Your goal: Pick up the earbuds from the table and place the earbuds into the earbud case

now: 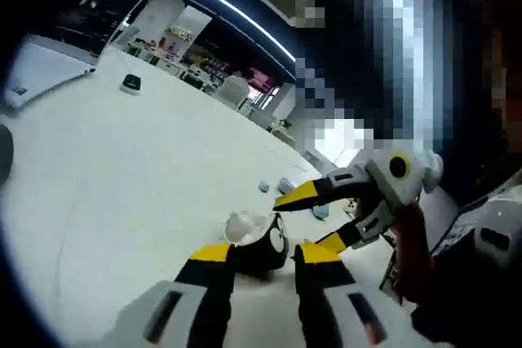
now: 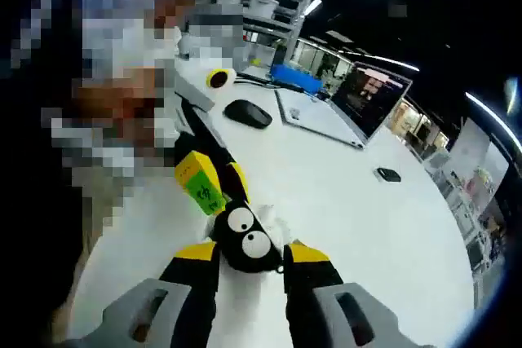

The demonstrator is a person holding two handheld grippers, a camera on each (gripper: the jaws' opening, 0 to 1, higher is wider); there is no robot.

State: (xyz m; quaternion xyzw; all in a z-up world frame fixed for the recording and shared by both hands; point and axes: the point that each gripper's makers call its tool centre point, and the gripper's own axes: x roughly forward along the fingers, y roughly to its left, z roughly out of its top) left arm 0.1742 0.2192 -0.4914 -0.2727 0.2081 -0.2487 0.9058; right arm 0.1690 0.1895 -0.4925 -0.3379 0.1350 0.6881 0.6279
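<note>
Black rounded earbud case with cartoon eyes, white lid open, sat on white table between right gripper jaws; grip uncertain. Left gripper jaws apart, case at 12 o'clock.

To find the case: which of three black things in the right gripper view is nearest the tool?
The case with cartoon eyes, at the jaw tips; the mouse and the small device lie farther off.

Your left gripper had black jaws with yellow tips rising from grey housings. Your right gripper matched, and its silver body carried a yellow-ringed round knob. A green sticker marked one yellow tip.
</note>
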